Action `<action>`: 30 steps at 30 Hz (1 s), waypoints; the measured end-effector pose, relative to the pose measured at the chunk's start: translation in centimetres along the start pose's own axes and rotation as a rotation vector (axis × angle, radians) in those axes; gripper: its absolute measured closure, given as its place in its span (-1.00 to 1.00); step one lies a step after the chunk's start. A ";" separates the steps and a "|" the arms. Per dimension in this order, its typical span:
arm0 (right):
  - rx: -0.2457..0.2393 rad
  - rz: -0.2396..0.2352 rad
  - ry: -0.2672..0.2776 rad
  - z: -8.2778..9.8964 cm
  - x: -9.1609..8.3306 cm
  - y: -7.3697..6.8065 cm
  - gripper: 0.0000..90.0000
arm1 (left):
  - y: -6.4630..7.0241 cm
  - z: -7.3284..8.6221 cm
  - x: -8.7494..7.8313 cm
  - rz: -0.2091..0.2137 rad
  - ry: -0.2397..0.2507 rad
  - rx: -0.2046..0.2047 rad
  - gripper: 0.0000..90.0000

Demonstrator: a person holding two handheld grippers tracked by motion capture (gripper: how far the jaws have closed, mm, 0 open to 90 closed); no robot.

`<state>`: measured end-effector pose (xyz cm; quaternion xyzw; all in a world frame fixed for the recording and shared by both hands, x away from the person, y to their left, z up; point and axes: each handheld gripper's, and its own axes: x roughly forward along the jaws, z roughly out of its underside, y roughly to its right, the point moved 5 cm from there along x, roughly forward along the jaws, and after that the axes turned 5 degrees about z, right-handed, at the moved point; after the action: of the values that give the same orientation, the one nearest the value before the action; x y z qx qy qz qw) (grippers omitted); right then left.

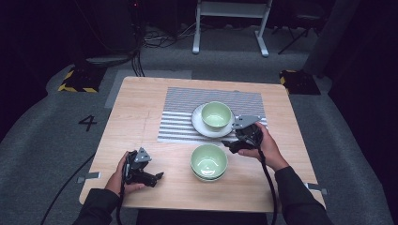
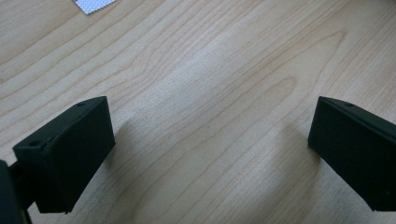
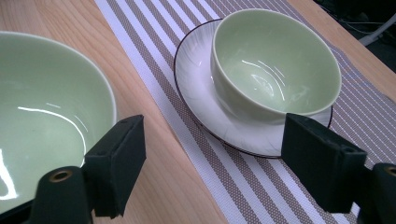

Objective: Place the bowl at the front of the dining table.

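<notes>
The right gripper [image 1: 231,143], jaws spread and empty, hovers at frame centre-right between the stacked green bowls [image 1: 209,161] and the bowl [image 1: 216,114] on the white plate [image 1: 201,125]. A careless approach could strike a rim and tip or chip a bowl. The left gripper [image 1: 157,177], jaws also spread, rests at lower left.

green bowl [image 1: 216,114] upright on plate [image 1: 199,123] – seemingly empty

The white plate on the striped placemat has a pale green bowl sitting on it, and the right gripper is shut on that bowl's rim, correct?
Not quite. The pale green bowl does sit on the white plate on the striped placemat, but the right gripper is not shut on its rim: the right gripper view shows its jaws wide open, holding nothing, short of both bowls.
</notes>
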<state>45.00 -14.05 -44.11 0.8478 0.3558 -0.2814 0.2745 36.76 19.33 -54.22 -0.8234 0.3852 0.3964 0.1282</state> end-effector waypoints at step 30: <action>-0.046 0.043 -0.021 3.1 -3.2 -0.8 -0.52 | 0.0 0.0 0.0 -0.002 -0.001 0.002 -0.99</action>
<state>41.65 -17.04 -44.34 0.8458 0.3408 -0.2761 0.3036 36.77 19.35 -54.22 -0.8236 0.3847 0.3960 0.1297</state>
